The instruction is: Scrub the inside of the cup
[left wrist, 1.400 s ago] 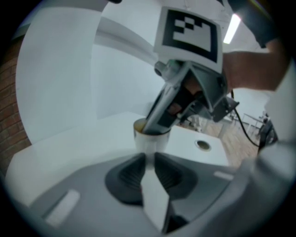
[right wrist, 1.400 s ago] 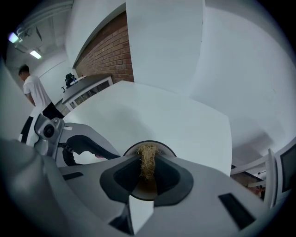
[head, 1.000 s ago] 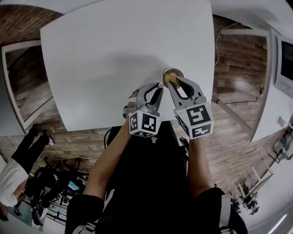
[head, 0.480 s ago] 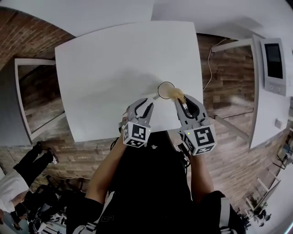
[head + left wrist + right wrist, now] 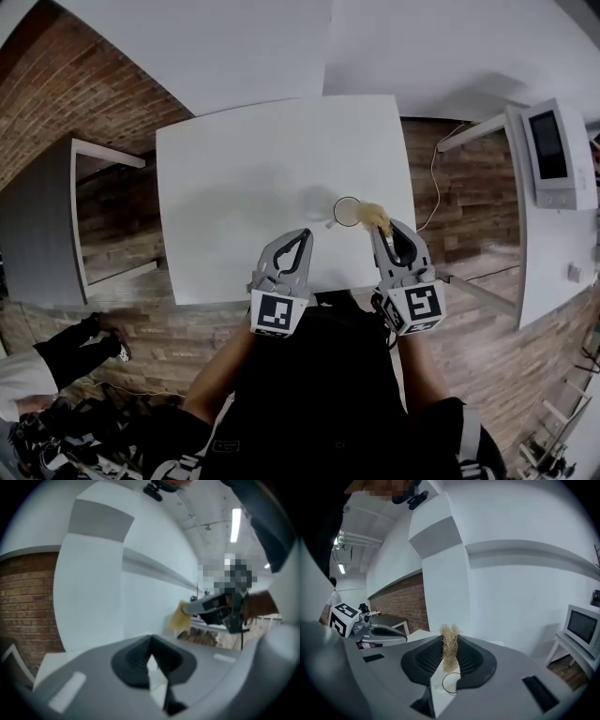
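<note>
In the head view a small clear cup (image 5: 346, 212) stands upright on the white table (image 5: 234, 159), near its front right corner. My right gripper (image 5: 381, 226) is shut on a tan fibre scrubber (image 5: 375, 217), which is held just right of the cup's rim and outside it. The right gripper view shows the scrubber (image 5: 450, 651) pinched between the pads, with the cup's rim (image 5: 451, 683) below it. My left gripper (image 5: 301, 235) is shut on nothing, left of the cup and apart from it; its own view shows the jaws of the left gripper (image 5: 153, 657) closed.
The table's front edge (image 5: 281, 292) lies right under both grippers. A microwave-like box (image 5: 555, 150) sits on a white stand at the right. A grey cabinet (image 5: 37, 225) stands left of the table. A person (image 5: 42, 361) is at the lower left.
The left gripper has let go of the cup, drawn back towards the front edge and shut. The right gripper has lifted the scrubber out of the cup to its right side.
</note>
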A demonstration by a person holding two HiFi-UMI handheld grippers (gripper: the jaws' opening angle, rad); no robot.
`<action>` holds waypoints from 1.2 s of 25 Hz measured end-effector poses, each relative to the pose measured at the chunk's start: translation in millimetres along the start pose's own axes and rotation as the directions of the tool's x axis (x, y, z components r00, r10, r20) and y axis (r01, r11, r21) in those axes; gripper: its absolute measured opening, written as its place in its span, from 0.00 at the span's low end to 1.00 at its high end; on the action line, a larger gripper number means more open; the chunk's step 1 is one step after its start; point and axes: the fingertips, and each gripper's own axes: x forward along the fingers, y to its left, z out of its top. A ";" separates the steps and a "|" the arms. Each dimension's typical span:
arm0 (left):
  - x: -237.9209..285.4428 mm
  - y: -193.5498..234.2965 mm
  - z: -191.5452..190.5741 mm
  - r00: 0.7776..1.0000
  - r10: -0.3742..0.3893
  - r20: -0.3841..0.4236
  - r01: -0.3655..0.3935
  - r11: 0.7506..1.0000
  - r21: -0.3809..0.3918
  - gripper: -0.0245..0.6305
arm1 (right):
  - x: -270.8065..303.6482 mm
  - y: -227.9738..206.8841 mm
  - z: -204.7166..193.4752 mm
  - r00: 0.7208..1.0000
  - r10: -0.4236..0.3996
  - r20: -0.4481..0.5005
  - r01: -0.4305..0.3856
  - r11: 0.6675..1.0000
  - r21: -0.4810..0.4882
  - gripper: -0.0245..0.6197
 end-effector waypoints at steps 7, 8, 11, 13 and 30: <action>-21.9 2.1 25.3 0.992 0.077 0.104 -0.076 0.997 -0.013 0.04 | -15.4 12.2 -10.7 0.999 -0.037 0.031 0.036 0.998 0.054 0.13; -21.9 3.0 25.7 0.991 0.079 0.110 -0.077 0.997 -0.020 0.04 | -16.0 12.9 -12.6 0.999 -0.041 0.029 0.039 0.997 0.066 0.13; -22.0 6.3 31.0 0.987 0.083 0.134 -0.079 0.996 -0.040 0.04 | -16.3 14.9 -13.6 0.999 -0.045 0.030 0.043 0.996 0.081 0.13; -21.0 5.2 33.1 0.987 0.076 0.140 -0.073 0.997 -0.031 0.04 | -16.5 15.9 -13.4 0.998 -0.046 0.031 0.043 0.996 0.081 0.13; -12.7 -2.3 33.2 0.990 0.037 0.134 -0.035 0.999 -0.020 0.04 | -17.7 17.6 -17.1 0.998 -0.055 0.016 0.053 0.995 0.081 0.13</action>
